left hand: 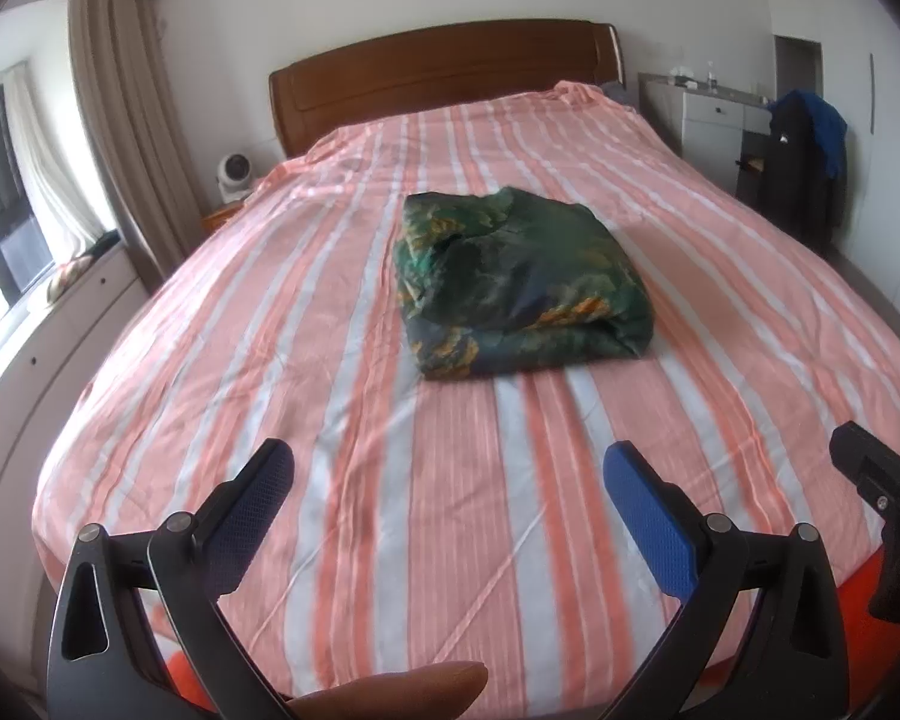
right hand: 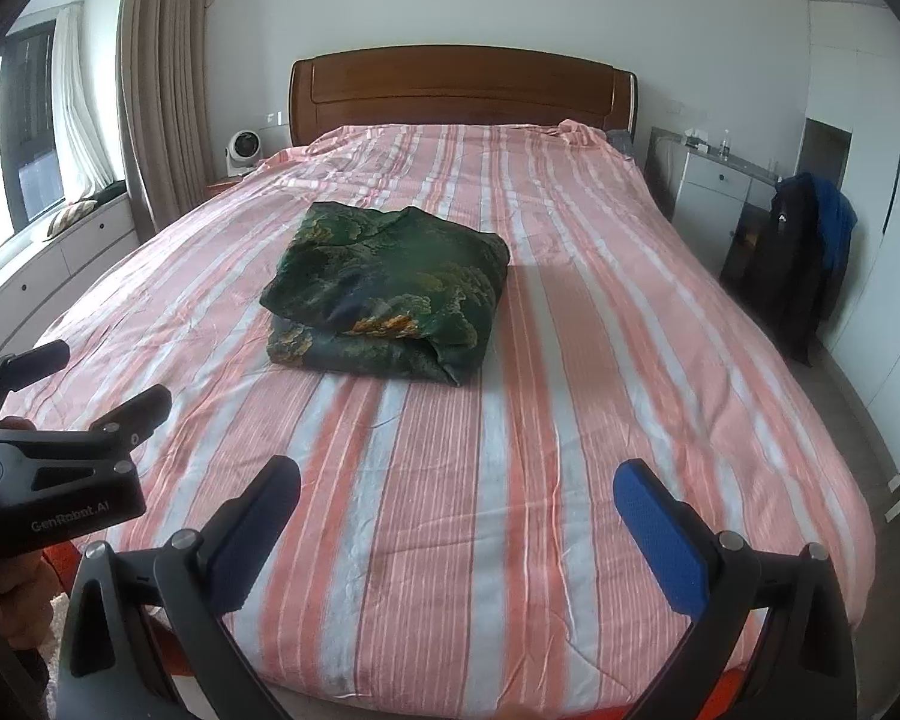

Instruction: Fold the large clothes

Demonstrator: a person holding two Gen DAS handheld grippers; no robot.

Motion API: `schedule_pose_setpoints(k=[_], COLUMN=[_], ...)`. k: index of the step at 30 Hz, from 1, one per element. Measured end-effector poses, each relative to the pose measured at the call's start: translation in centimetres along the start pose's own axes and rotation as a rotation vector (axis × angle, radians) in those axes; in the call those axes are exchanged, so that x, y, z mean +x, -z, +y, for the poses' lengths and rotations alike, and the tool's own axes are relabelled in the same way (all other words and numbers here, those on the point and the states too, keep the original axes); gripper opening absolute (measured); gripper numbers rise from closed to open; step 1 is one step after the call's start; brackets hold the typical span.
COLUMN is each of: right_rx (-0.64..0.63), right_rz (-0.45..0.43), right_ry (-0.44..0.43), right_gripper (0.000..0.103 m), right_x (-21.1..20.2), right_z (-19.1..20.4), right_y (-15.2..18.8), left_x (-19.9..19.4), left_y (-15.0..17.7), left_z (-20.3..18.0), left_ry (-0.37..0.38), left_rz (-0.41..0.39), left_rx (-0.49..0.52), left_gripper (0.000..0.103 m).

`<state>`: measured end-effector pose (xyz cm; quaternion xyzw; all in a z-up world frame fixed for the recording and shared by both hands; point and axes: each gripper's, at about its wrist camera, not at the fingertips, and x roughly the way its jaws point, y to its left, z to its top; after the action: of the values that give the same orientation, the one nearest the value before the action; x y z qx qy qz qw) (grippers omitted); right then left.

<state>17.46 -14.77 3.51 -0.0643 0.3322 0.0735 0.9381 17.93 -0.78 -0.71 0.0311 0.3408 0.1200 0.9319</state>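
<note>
A dark green garment with orange and yellow print (left hand: 519,282) (right hand: 387,291) lies folded into a thick rectangle on the middle of the bed (left hand: 282,324) (right hand: 618,360). My left gripper (left hand: 447,468) hovers open above the foot of the bed, well short of the garment, nothing between its blue pads. My right gripper (right hand: 456,483) is likewise open and empty over the foot of the bed. The left gripper (right hand: 99,396) shows at the left edge of the right wrist view, and the right gripper's black body (left hand: 882,480) at the right edge of the left wrist view.
The bed has a pink and white striped sheet and a wooden headboard (right hand: 462,87). A small white fan (right hand: 243,150) stands left of the headboard. A window bench with drawers (left hand: 42,330) runs along the left. A chair draped with dark and blue clothes (right hand: 810,252) stands at the right by a white cabinet (right hand: 714,180).
</note>
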Motion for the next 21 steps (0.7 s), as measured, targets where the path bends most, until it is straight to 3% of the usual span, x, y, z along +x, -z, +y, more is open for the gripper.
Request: schedule_pose_setpoints(k=[21], right_rx=[-0.010], right_rz=[0.012], right_ry=[-0.023], right_gripper=[0.103], right_x=[-0.07], right_z=[0.57], right_y=[0.02], left_x=[-0.29], left_y=[0.15], left_z=[0.47], left_ry=[-0.004], left_rz=[0.012], left_rx=[-0.022], left_gripper=[0.103])
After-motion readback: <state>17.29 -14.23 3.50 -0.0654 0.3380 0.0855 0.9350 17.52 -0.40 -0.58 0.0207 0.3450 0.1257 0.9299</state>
